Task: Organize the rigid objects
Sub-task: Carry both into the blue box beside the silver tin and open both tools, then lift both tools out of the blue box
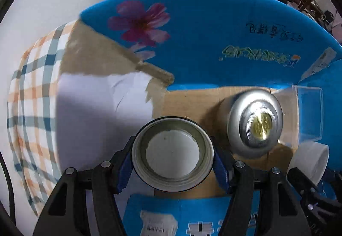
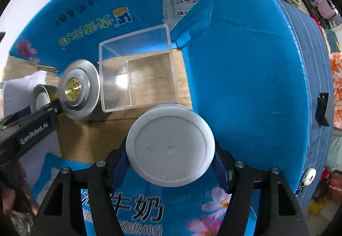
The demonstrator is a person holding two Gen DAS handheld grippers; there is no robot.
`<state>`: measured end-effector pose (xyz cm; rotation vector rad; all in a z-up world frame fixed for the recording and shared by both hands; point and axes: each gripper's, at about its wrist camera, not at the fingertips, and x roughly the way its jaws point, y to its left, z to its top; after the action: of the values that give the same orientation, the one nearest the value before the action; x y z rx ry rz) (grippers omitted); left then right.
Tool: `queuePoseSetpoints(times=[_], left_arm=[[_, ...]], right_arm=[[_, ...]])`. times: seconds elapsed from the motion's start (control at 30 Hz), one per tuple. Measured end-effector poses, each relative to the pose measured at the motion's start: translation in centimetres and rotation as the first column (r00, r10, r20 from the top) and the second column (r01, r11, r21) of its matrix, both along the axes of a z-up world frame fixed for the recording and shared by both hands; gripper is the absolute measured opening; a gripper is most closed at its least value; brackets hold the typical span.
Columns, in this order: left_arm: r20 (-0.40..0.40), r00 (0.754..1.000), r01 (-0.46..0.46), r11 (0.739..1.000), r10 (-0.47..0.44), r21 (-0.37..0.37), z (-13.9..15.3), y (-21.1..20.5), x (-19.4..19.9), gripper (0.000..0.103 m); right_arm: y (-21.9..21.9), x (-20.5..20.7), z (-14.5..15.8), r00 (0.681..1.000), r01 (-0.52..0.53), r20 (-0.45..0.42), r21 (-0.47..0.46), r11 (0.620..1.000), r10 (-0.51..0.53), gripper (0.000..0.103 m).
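Left gripper (image 1: 172, 156) clamps an open jar (image 1: 172, 153); right gripper (image 2: 170, 146) clamps a white lid (image 2: 170, 145). "GenRobot.AI" lettering (image 2: 34, 134) at nine o'clock.

- The left claw (image 1: 172, 156) is closed on a round open-mouthed container (image 1: 172, 156), its blue pads (image 1: 124, 172) pressed to either side.
- The right claw (image 2: 170, 146) is clamped on a white round lid (image 2: 170, 146), blue pads (image 2: 220, 169) against its rim.
- In the right wrist view, the left claw reaches in from the left edge, a hand (image 2: 10, 191) behind it.
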<state>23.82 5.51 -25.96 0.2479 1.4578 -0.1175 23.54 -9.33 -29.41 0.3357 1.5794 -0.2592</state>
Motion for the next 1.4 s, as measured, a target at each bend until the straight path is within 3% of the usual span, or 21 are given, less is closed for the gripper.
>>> queuePoseSetpoints(times=[0.4,0.7,0.87,0.93,1.03,1.4], left_arm=[[-0.049,0.999,-0.006,0.999,0.003,-0.054,-1.6,-0.1,1.7,0.062],[-0.087,0.996,-0.023,0.998,0.018,-0.055,-1.5,1.2,2.2,0.063],[-0.057,0.998,-0.018,0.997,0.014,-0.075,-0.2,1.3,1.6,0.078],[-0.041,0.999,-0.013,0.998,0.011,-0.058,0.3,1.2,1.5,0.083],[-0.012,1.0,-0.013,0.999,0.013,-0.043,1.1,1.3,1.1,0.103],[0.099,0.993,-0.063,0.996,0.07,-0.066,5.6,3.3,-3.4,0.103]], right_arm=[[1.0,1.3,-3.1,0.998,-0.027,-0.057,0.038,0.999,0.029,0.071],[1.6,0.5,-2.2,0.994,-0.103,-0.036,0.005,0.995,0.104,0.086],[1.6,-0.9,-0.9,0.991,-0.136,-0.012,-0.015,0.991,0.136,0.092],[1.6,-1.3,-0.3,0.989,-0.15,0.0,-0.029,0.988,0.151,0.103],[1.4,-1.9,0.8,0.989,-0.143,0.02,-0.038,0.989,0.144,0.103],[0.8,-4.8,6.3,0.978,-0.176,0.096,-0.079,0.981,0.183,0.103]])
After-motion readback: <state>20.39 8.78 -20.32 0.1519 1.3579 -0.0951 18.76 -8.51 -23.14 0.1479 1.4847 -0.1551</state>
